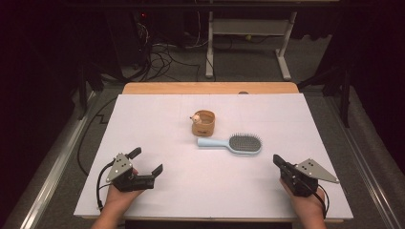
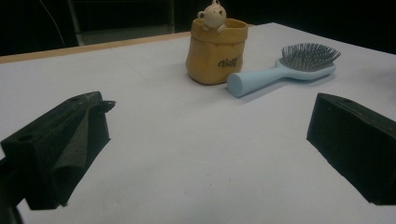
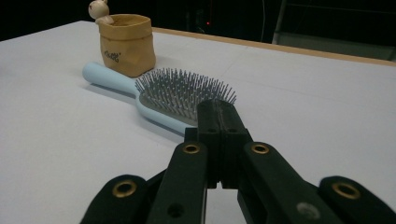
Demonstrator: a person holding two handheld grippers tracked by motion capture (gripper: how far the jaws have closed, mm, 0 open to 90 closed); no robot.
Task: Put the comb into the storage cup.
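Lying on the white table sheet (image 1: 157, 129), a pale blue plastic hairbrush with grey bristles (image 1: 231, 143) is seen just in front of a tan pouch-shaped holder with a small bear figure on its rim (image 1: 203, 123), the handle end close beside the holder. The right gripper (image 1: 278, 161) is held near the table's front right, its jaws pressed together on nothing, short of the brush head. The left gripper (image 1: 146, 161) is held at the front left, jaws spread wide and empty.
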